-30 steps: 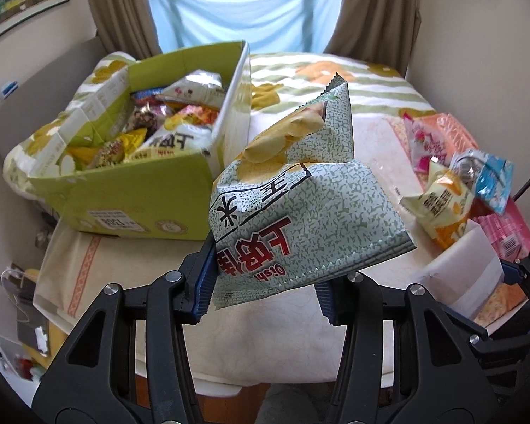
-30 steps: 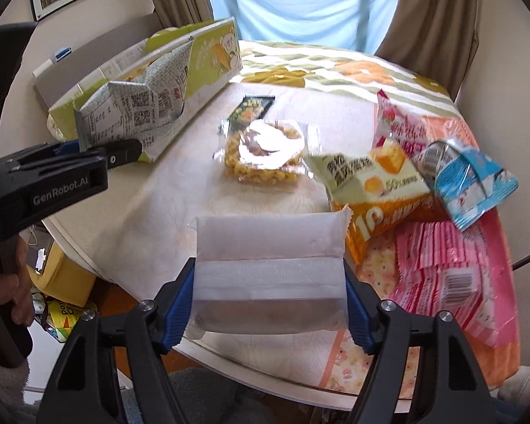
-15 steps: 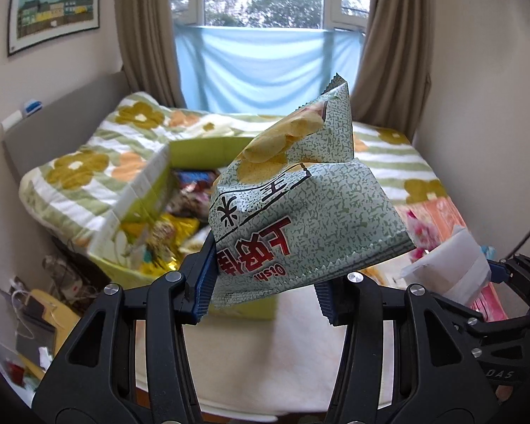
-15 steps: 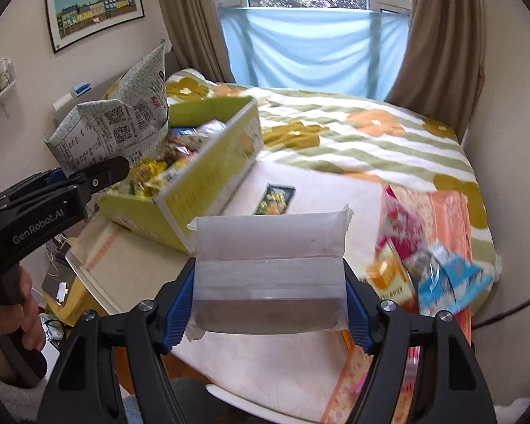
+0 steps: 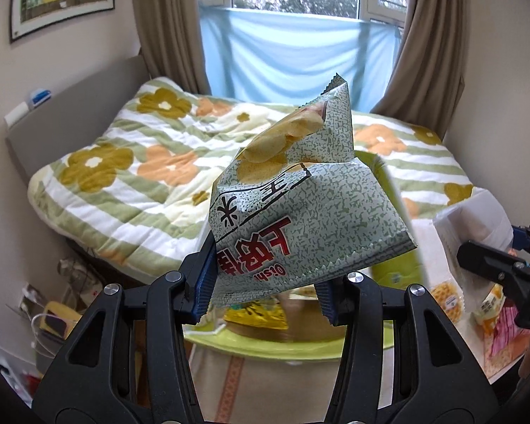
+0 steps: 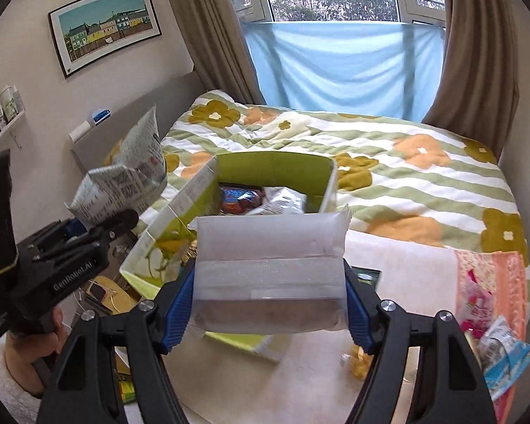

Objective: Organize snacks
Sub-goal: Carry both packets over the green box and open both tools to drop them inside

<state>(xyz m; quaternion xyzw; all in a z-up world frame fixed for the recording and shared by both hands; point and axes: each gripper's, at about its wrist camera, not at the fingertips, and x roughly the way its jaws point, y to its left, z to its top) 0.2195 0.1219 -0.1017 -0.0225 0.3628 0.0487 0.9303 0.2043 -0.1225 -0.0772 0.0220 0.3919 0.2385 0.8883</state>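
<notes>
My left gripper (image 5: pixel 265 289) is shut on a green speckled chip bag (image 5: pixel 300 212) with red characters and holds it up in the air. My right gripper (image 6: pixel 270 304) is shut on a frosted white snack packet (image 6: pixel 270 258) with a brown bar inside. The yellow-green cardboard box (image 6: pixel 275 166) holds several snacks and sits just beyond and below the white packet. In the left wrist view the box (image 5: pixel 300 348) is mostly hidden under the chip bag. The left gripper with the chip bag (image 6: pixel 123 176) hangs left of the box in the right wrist view.
The table (image 6: pixel 406 268) carries loose snacks at its right: a pink bag (image 6: pixel 477 293), a blue-white packet (image 6: pixel 508 357), a small dark packet (image 6: pixel 369 277). A flowered bed (image 6: pixel 406 162) lies behind it. Clutter (image 5: pixel 53 318) lies on the floor at left.
Both grippers have risen and tilted upward with their snacks, toward the box. The views now show more bed and window, and the box has slid lower in frame.
</notes>
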